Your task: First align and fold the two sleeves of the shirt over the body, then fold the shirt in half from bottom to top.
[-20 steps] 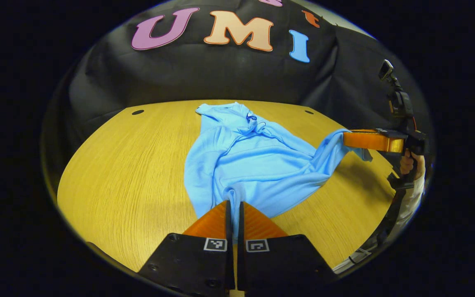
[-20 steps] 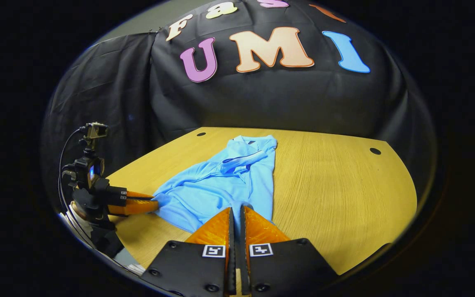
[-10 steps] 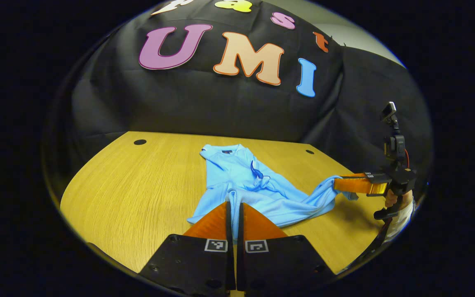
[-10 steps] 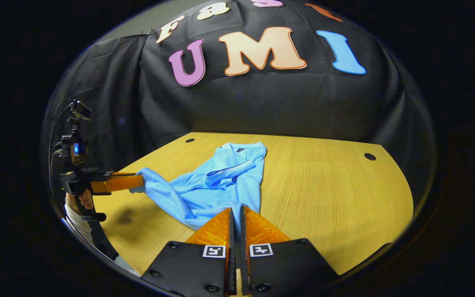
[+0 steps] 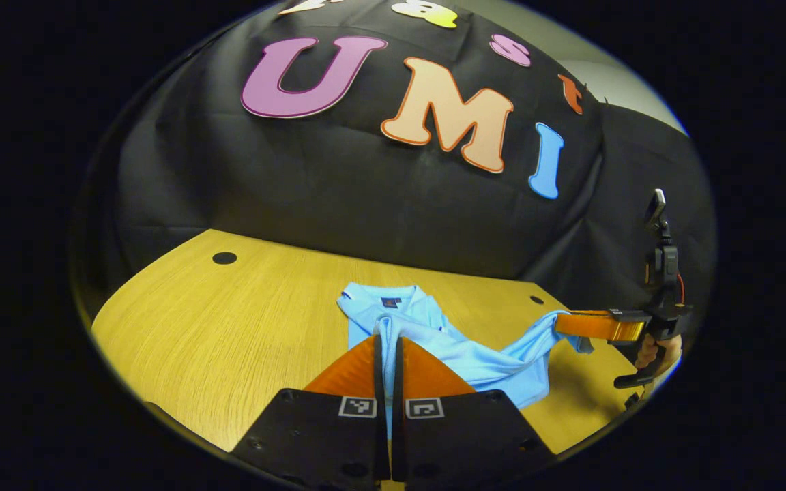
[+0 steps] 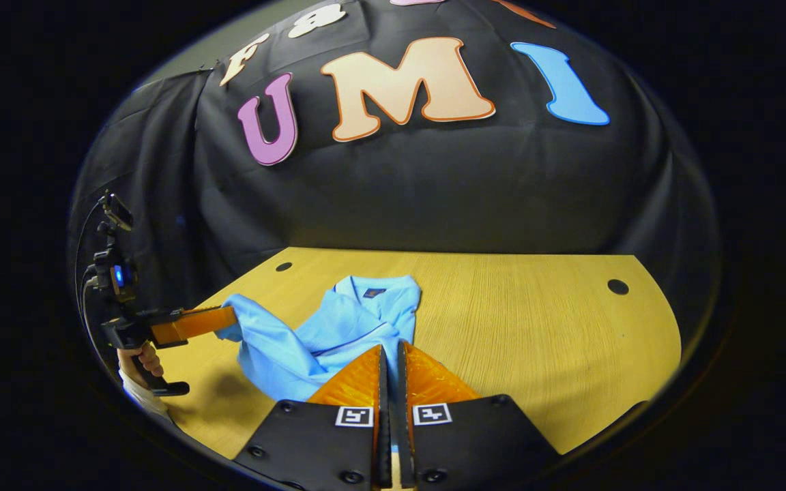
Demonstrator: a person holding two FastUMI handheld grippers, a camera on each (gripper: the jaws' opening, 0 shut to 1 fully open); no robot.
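A light blue shirt (image 5: pixel 461 348) lies on the wooden table (image 5: pixel 229 327), collar toward the black cloth wall, its near edge lifted off the wood. My left gripper (image 5: pixel 387 337) is shut on one lower corner of the shirt, the cloth pinched between its fingers. In the left gripper view my right gripper (image 5: pixel 560 322) holds the other corner up at the right. In the right gripper view the shirt (image 6: pixel 325 334) drapes from my right gripper (image 6: pixel 389 346), shut on the hem, across to my left gripper (image 6: pixel 229 317) at the left.
The wooden table (image 6: pixel 536 341) stretches wide to the right of the shirt, with round holes (image 6: pixel 617 286) near its far edge. A hand (image 6: pixel 140 358) grips the left gripper's handle. The black cloth wall rises behind the table.
Both grippers have lifted the shirt's lower edge and carried it toward the collar. The visible body of the shirt has shortened as the bottom comes over it.
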